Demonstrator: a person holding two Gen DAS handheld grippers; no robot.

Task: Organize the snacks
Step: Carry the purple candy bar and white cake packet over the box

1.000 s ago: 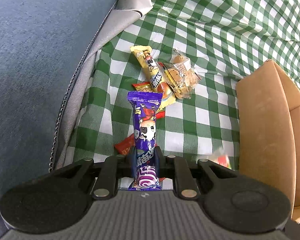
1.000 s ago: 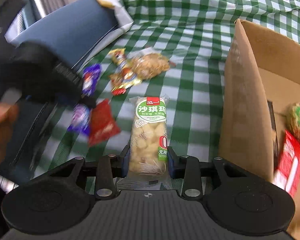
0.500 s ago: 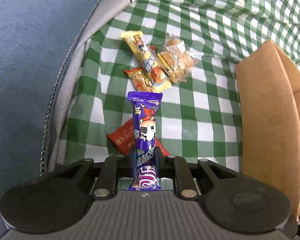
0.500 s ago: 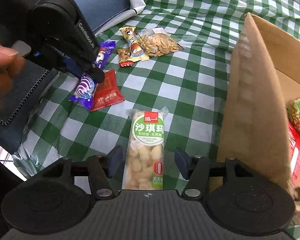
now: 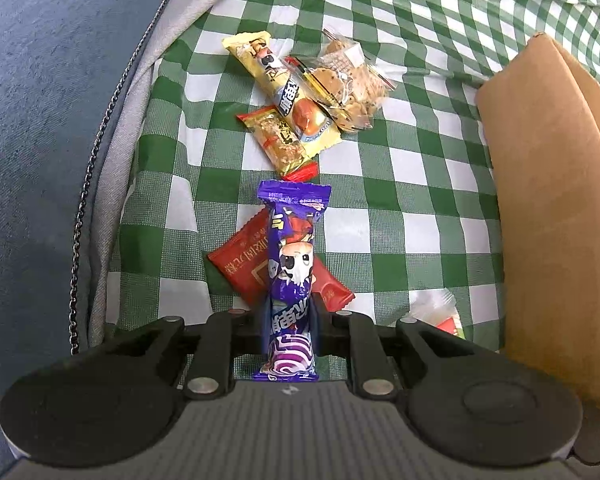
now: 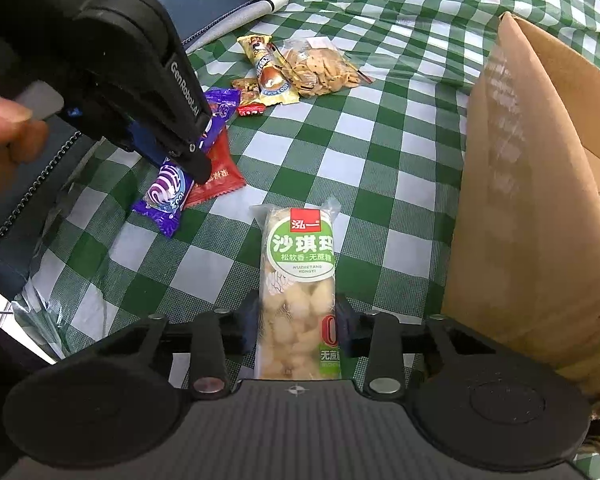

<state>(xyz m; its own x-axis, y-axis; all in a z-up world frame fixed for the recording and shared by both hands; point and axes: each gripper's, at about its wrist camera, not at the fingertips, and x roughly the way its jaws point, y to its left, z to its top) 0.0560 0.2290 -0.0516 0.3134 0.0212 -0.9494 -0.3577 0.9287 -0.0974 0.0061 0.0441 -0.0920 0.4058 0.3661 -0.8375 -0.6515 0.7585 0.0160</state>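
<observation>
While clamped between the left gripper (image 5: 290,312) fingers, purple bar (image 5: 291,280) held lengthwise, top end pointing away over the checked cloth (image 5: 400,208), lower end sticking back past the fingers. Same bar seen in right view (image 6: 168,196), tilted, pinched by left gripper (image 6: 198,160), partly overlapping red packet (image 6: 218,178). Red packet (image 5: 244,268) flat on cloth directly under the bar. Farther off: yellow bar (image 5: 284,92), small gold-and-red bar (image 5: 278,140) just beside it, clear cracker bag (image 5: 348,88) touching the yellow bar's right side; all three lying in a loose heap. Right gripper (image 6: 298,324) closed on cream sachima bar (image 6: 300,280), fingers pressed against both long sides near its lower half, label end forward. Whether sachima bar rests on cloth or is lifted: cannot tell. Cardboard box (image 6: 520,200) standing at right, wall upright, near the sachima bar but apart; some packets just visible inside at far right edge. Blue cushion (image 5: 52,120) along left edge of cloth.
</observation>
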